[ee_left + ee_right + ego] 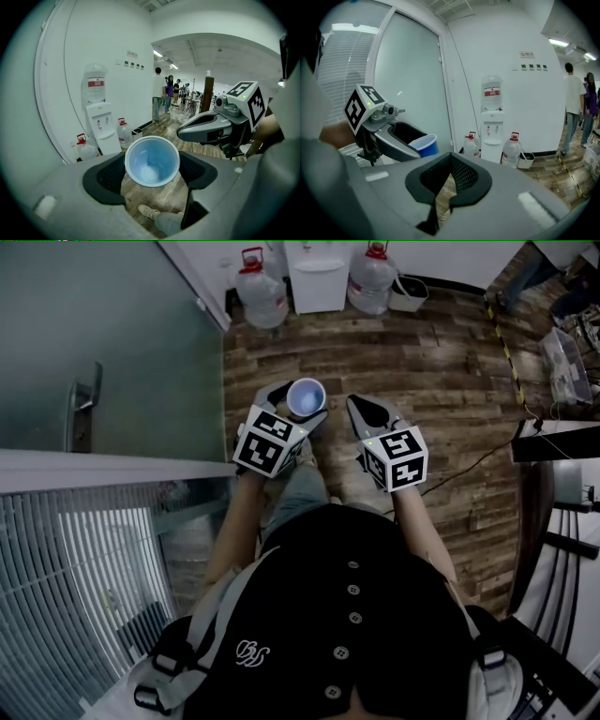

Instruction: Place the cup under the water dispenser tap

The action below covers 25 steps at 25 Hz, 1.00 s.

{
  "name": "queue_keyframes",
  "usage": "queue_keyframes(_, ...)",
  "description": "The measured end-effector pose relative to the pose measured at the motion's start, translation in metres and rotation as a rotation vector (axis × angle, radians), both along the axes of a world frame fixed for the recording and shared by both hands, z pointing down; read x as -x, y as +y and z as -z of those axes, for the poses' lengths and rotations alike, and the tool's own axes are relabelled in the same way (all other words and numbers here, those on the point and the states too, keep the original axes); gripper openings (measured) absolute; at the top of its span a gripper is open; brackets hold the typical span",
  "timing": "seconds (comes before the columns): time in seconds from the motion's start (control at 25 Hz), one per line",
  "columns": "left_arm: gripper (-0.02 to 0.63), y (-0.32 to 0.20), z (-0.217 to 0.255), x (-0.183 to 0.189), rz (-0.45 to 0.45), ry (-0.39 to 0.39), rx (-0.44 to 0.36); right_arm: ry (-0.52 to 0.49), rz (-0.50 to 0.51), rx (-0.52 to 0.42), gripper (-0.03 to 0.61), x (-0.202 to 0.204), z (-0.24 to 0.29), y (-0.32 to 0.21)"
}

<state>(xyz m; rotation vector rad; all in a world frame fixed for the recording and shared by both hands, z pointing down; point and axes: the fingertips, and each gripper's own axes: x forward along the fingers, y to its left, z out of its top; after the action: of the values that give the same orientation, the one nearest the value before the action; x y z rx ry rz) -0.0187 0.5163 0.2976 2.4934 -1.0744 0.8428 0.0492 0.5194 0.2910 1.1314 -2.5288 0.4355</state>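
Though empty, cup [152, 161] in left tool [301, 403]

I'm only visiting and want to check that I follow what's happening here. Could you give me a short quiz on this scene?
1. Which one holds the blue cup? A) the left gripper B) the right gripper C) neither
2. True or false: the cup already stands under the tap of the water dispenser.
3. How many big water bottles stand on the floor beside the dispenser?
Key: 1 A. 2 False: it is carried, away from the dispenser. 3 Two.
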Motion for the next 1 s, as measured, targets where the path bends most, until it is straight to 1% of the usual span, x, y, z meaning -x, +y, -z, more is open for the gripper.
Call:
queue_keyframes(0.28, 0.36, -0.084, 0.002, 0.021, -0.027, 0.005, -0.008, 0.004, -0.033, -0.015, 0.0, 0.022, 0.006, -0.093)
queue_keyframes(0.6, 0.36, -0.169, 0.015, 0.057, -0.071, -0.007, -0.012, 0.003, -0.057, -0.027, 0.0, 0.061, 0.021, -0.178)
queue_keyframes(0.84, 0.36, -0.209, 0.01, 0.073, -0.107, 0.001, -0.01, -0.003, -0.106, -0.026, 0.0, 0.075, 0.019, -0.211)
queue_keyframes(1.0, 0.36, -0.216, 0.003, 0.08, -0.098, 0.005, 0.019, 0.011, -0.104, 0.0, 0.0, 0.079, 0.009, -0.214)
